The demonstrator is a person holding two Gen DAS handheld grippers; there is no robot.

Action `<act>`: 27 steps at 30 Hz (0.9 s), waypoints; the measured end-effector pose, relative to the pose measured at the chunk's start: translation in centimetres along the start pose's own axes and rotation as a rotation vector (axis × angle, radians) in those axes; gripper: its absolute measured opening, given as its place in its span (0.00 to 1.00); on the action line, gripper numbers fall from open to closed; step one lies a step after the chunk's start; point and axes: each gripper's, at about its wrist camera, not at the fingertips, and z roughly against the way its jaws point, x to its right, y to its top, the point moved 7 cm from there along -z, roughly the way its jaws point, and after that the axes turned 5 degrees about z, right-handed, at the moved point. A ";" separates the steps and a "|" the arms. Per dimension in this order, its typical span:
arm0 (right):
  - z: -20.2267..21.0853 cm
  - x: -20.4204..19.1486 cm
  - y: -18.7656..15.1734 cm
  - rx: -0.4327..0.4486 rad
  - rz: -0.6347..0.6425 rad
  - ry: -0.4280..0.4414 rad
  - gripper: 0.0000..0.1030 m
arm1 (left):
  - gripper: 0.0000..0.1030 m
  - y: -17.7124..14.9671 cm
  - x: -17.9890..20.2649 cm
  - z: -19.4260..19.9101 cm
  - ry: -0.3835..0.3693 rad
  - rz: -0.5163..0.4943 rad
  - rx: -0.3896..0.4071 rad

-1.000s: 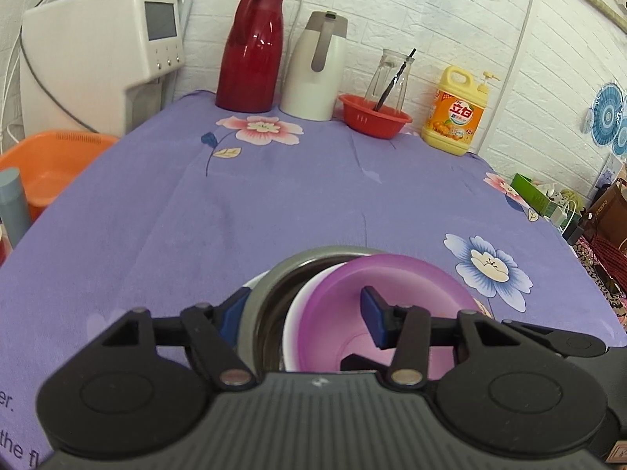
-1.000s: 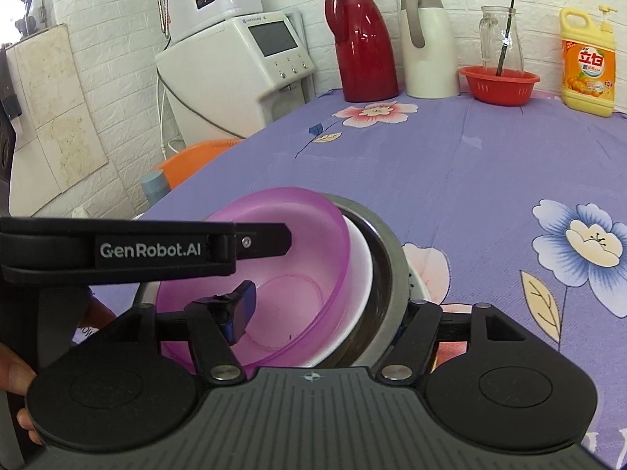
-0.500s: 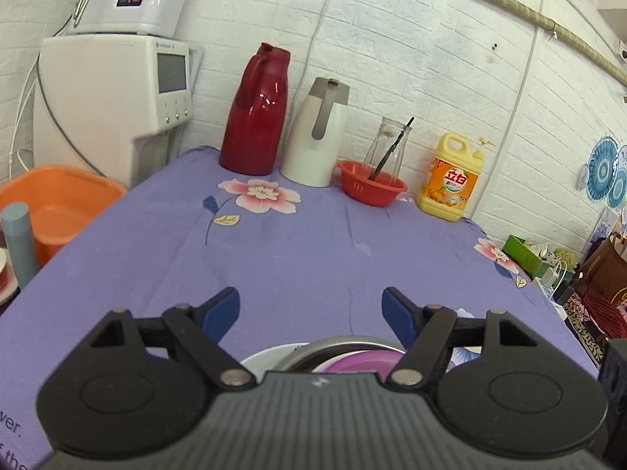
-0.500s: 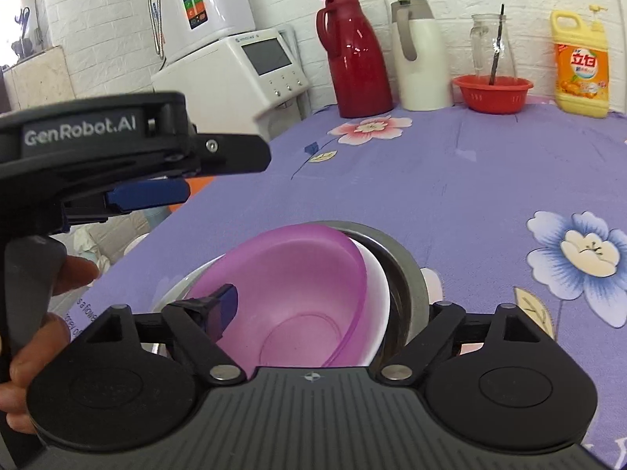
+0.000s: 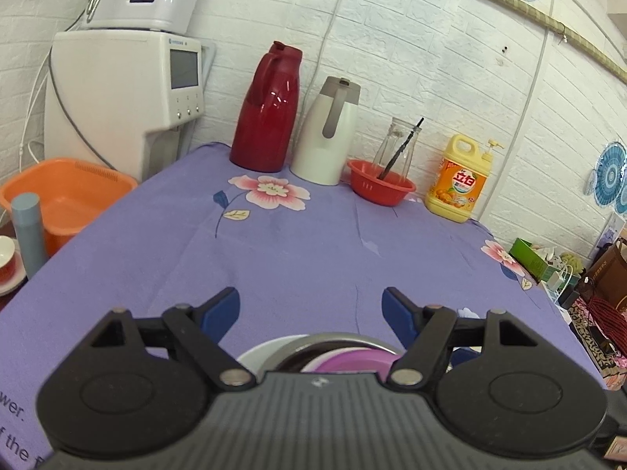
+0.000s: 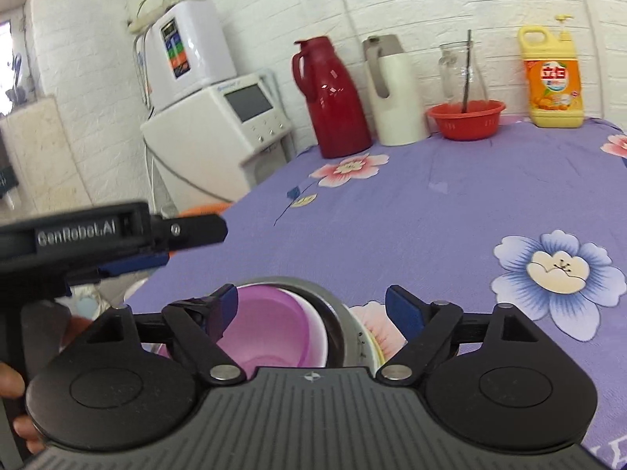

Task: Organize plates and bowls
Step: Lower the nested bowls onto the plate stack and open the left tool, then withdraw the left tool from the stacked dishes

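1. The purple bowl (image 6: pixel 270 333) sits mouth-up, nested in a white bowl (image 6: pixel 318 342) inside a steel bowl (image 6: pixel 337 315), on the purple flowered tablecloth (image 6: pixel 411 227).
2. The round stack shows no long axis.
3. The right gripper (image 6: pixel 311 307) is spread wide above the stack, holding nothing.
4. The left gripper (image 5: pixel 311 307) is likewise wide open and empty.

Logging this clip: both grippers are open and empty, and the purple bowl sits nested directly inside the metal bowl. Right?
Not quite. In the right wrist view, the purple bowl sits in a white bowl, which sits in the metal bowl. Both the left gripper and right gripper are open and empty.
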 end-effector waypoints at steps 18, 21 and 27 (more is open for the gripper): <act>12.1 3.8 -5.3 0.130 -0.060 -0.295 1.00 | 0.71 -6.9 9.6 10.4 -0.135 -0.158 0.078; 14.5 3.8 -7.2 0.139 -0.048 -0.332 1.00 | 0.71 -9.0 10.6 11.8 -0.101 -0.201 0.079; 17.3 5.0 -11.7 0.088 -0.099 -0.413 1.00 | 0.71 -13.1 10.5 14.2 -0.048 -0.267 0.067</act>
